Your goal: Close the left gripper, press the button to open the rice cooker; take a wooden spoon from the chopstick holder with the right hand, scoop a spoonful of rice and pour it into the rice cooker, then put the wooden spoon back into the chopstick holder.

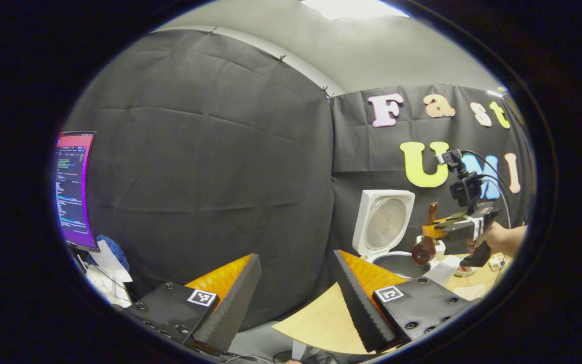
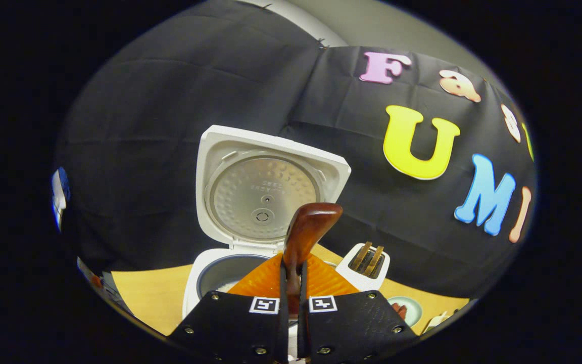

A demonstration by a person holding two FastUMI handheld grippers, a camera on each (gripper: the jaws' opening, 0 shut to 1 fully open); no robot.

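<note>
Your right claw [image 2: 291,283] is pinching the wooden spoon [image 2: 305,237] by its handle, both fingers pressed on it, and the handle rises straight ahead between them. Beyond that claw stands the rice cooker [image 2: 210,275] with its lid [image 2: 265,187] swung up and open; the chopstick holder [image 2: 367,265] sits just to the right of it on the surface [image 2: 144,298]. Your left claw [image 1: 296,298] is spread wide and holds nothing. Far ahead on its right, your hand [image 1: 498,240] holds the right claw with the spoon's bowl hanging over the cooker's pot.
</note>
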